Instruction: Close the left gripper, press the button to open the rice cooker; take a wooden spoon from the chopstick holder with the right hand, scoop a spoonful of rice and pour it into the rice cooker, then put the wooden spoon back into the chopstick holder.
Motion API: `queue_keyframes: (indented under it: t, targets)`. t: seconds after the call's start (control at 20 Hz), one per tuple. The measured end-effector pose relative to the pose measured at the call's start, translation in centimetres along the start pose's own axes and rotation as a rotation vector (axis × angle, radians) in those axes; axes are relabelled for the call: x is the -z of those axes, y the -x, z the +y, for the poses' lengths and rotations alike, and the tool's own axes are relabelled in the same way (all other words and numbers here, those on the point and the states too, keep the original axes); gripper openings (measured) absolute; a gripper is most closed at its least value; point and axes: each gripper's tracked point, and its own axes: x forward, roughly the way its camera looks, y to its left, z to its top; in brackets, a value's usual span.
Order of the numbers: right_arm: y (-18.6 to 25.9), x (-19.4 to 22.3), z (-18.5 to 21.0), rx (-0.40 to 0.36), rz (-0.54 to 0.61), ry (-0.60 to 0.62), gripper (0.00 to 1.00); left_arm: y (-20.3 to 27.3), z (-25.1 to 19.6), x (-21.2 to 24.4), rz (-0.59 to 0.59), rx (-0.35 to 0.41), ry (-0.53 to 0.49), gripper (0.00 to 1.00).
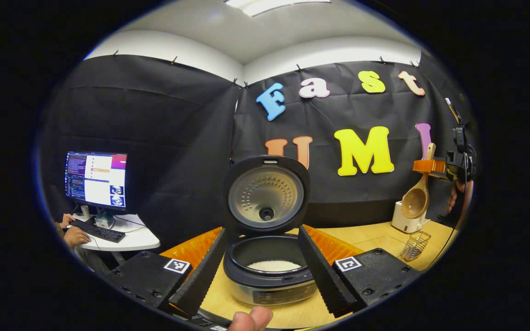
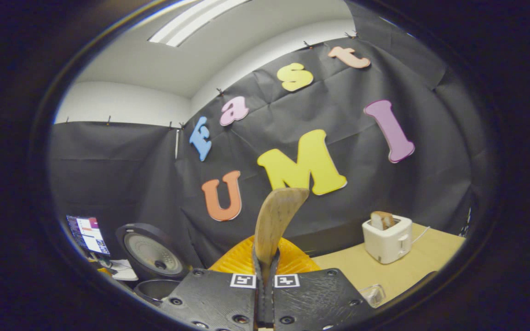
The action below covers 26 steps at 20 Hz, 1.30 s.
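The rice cooker (image 1: 269, 280) stands open on the wooden table, its lid (image 1: 265, 195) raised and white rice (image 1: 273, 265) lying in the pot. My left gripper (image 1: 265, 276) is open, and its fingers flank the pot without touching it. In the left gripper view, at the far right, my right gripper (image 1: 427, 166) holds the wooden spoon (image 1: 415, 201) in the air above the wire chopstick holder (image 1: 416, 245), bowl hanging down. In the right gripper view my right gripper (image 2: 265, 272) is shut on the spoon (image 2: 274, 218), which stands up between the fingers. The cooker's lid (image 2: 152, 253) is at lower left.
An orange ribbed basket (image 1: 193, 248) (image 2: 242, 259) sits behind the cooker. A white toaster (image 1: 405, 220) (image 2: 387, 241) holding a slice of bread stands at the back right. A monitor (image 1: 95, 180) and a person's hands at a keyboard (image 1: 98, 231) are at the far left. A thumb (image 1: 252, 318) shows at the bottom.
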Motion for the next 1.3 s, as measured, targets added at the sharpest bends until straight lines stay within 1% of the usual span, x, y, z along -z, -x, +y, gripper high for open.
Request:
queue_keyframes:
  t: [0.1, 0.3, 0.5, 0.65, 0.85, 1.0, 1.3]
  targets:
    - [0.3, -0.2, -3.7, 0.058, -0.003, 0.008, 0.00, -0.1, -0.3, 0.3, 0.010, 0.003, -0.004, 0.98]
    - [0.6, 0.4, -9.3, 0.154, -0.002, 0.000, 0.00, -0.3, -0.6, 0.4, 0.014, 0.000, -0.018, 0.99]
    - [-0.2, 3.2, -13.6, 0.246, 0.027, 0.010, 0.00, 0.0, -1.2, 0.2, 0.012, 0.017, -0.012, 0.98]
    - [-1.0, 5.7, -15.1, 0.271, 0.055, 0.007, 0.00, 0.1, -1.1, 0.3, 0.019, 0.020, -0.009, 0.98]
    - [-1.7, 8.0, -16.0, 0.288, 0.078, 0.017, 0.00, 0.2, -0.8, 0.1, 0.015, 0.016, -0.012, 0.98]
    - [-2.3, 10.0, -17.1, 0.317, 0.103, 0.042, 0.00, 0.1, -0.5, 0.3, 0.021, 0.017, -0.011, 0.98]
    - [-2.5, 13.2, -18.2, 0.330, 0.138, 0.022, 0.00, 0.2, -0.1, 0.2, 0.027, 0.011, 0.006, 0.98]
